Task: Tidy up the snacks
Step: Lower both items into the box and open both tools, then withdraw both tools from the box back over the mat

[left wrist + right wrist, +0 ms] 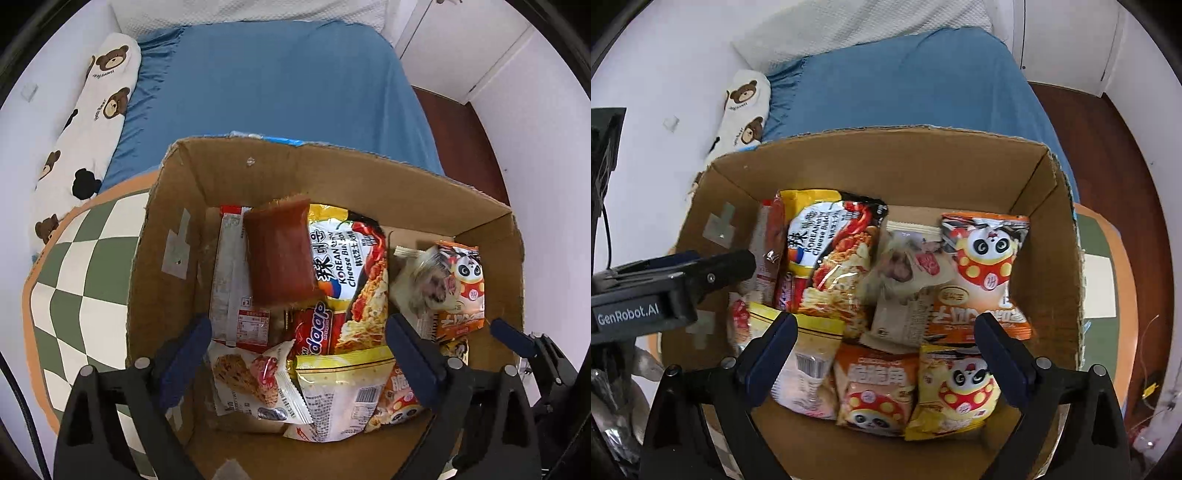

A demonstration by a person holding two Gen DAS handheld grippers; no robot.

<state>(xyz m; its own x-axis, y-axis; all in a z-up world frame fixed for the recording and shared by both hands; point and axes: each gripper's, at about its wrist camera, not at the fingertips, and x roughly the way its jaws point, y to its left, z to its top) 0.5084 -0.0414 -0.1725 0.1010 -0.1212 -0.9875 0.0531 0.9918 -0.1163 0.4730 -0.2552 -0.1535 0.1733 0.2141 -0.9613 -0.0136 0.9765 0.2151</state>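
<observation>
Two sets of fingers hang spread wide over an open cardboard box, the left gripper and right gripper each with nothing between its pads. Snack packets fill the box floor: panda bags, a Korean cheese noodle pack, a blurred reddish-brown packet above the rest. Under the box lies a checkered tabletop; beyond it, a bed with a blue sheet and a bear-print pillow.
</observation>
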